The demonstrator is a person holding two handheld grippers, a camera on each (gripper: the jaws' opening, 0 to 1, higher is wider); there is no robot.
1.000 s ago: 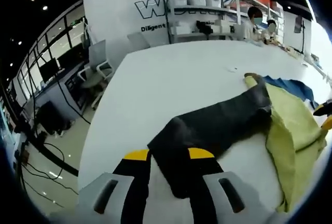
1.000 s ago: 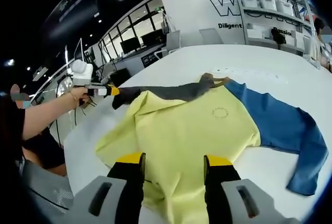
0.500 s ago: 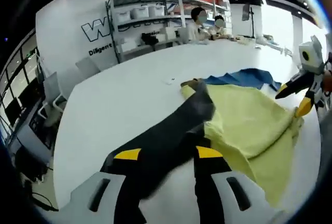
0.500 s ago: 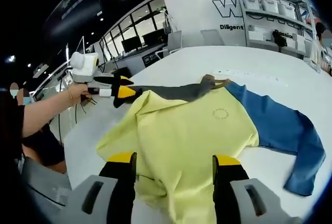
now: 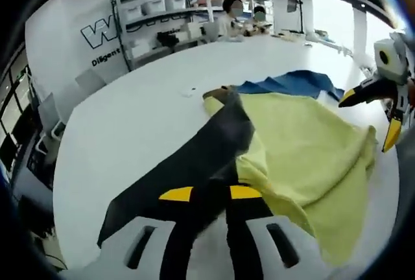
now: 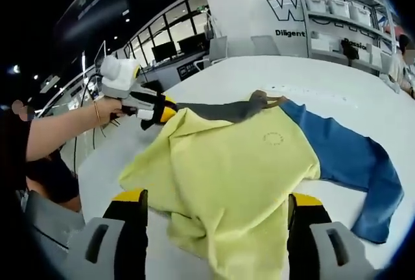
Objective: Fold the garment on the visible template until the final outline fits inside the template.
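A long-sleeved garment lies on the white table (image 5: 130,105), with a yellow body (image 5: 305,144) (image 6: 240,163), a dark grey sleeve (image 5: 194,157) (image 6: 220,110) and a blue sleeve (image 5: 292,84) (image 6: 343,157). My left gripper (image 5: 211,194) is shut on the dark grey sleeve, close to where it joins the yellow body. The right gripper view shows that left gripper (image 6: 159,108) at the garment's far left shoulder, held by a hand. My right gripper (image 6: 218,199) stands open, jaws wide apart over the yellow hem with nothing between them. It enters the left gripper view (image 5: 367,123) from the right, above the hem.
Shelves with white bins (image 5: 162,14) and two seated people (image 5: 243,14) are beyond the table's far end. The person's bare forearm (image 6: 58,131) reaches in over the table's left edge. Office chairs (image 6: 214,50) and desks stand behind that edge.
My left jaws have come together on the dark grey sleeve and moved nearer the yellow body. My right jaws have spread wider.
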